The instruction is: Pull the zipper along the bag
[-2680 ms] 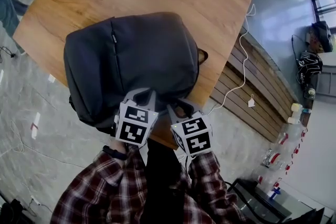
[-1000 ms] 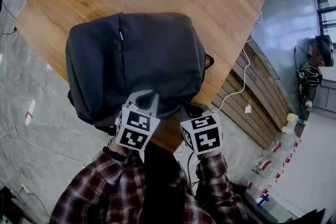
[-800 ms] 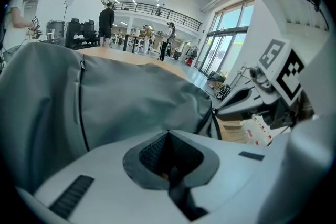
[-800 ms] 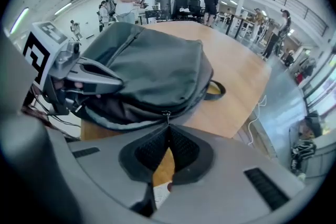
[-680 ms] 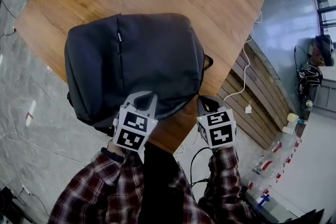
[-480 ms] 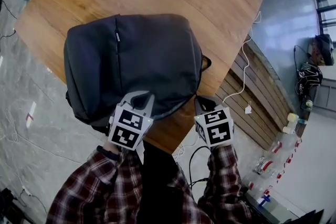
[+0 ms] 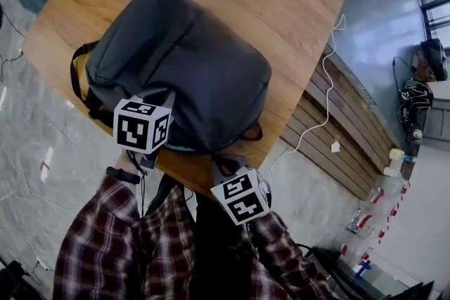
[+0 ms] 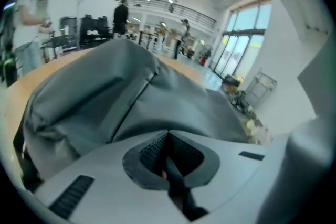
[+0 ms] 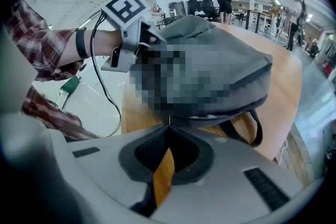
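Head view with both gripper views. The left hand-held gripper (image 7: 160, 96) is carried on a forearm in a plaid sleeve (image 7: 98, 235) with a dark wristband (image 7: 117, 174). It reaches up and forward onto the near-left flank of the bag (image 7: 190, 60). In its own view the left hand-held gripper (image 8: 168, 134) has its jaws closed, the tips buried in a bulge of the bag's (image 8: 105, 92) grey fabric, which they appear to pinch.

The right hand-held gripper (image 7: 223, 164) sits lower, at the near edge of the desk (image 7: 281, 3), with its marker cube turned toward the camera. In its own view the right hand-held gripper (image 9: 168, 126) also has its jaws together, the tips meeting the lower edge of the bag (image 9: 231, 71). Anything thin held there, such as a zipper pull, is too small to resolve. A mosaic patch covers part of the bag, and the cubes hide both hands in the head view.

The bag lies flat on the desk near its front edge. Its long axis runs from far left to near right, with a strap loop (image 7: 251, 131) at the near-right end.
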{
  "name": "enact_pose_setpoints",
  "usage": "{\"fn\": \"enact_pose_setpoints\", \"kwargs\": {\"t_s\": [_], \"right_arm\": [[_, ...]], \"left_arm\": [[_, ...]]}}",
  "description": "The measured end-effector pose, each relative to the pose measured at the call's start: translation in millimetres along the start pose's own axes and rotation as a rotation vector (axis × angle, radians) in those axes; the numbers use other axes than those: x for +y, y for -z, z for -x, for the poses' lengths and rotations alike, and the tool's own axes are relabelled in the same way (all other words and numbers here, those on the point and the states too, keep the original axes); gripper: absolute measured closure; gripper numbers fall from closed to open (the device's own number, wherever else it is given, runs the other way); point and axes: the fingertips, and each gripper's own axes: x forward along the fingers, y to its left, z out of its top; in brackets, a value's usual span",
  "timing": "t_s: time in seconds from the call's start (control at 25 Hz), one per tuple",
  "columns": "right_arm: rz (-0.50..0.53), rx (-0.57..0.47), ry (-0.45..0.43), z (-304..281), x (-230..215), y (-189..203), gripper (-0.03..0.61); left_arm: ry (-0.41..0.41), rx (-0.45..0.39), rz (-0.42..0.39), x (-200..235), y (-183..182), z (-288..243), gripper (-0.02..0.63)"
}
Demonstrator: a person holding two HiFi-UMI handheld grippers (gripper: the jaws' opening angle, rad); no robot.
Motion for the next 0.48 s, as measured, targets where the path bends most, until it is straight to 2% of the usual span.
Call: {"fn": "enact_pose_setpoints", "kwargs": {"t_s": [0.08,0.16,0.28,0.36,0.48], "right_arm": [[-0.007,-0.018,-0.033,-10,18,-6,0.569],[-0.021,-0.038,-0.060,-16,30,-12,0.569],[-0.020,-0.052,-0.066,-16,34,-18,0.569],[0.009,-0.056,-0.056,-13,29,-19,0.569],[0.107,-0.044,-0.016,-8,15,-21,0.569]], "left_arm": [[0.063,-0.089,0.150,-20,-16,10,0.601],[0.158,-0.096,0.217,-50,-13,16,0.601],[0.175,-0.024,0.141,-67,23,8,0.601],[0.188,-0.050,0.092,-65,35,5,0.601],[0.214,-0.080,0.058,-68,34,3,0.602]]}}
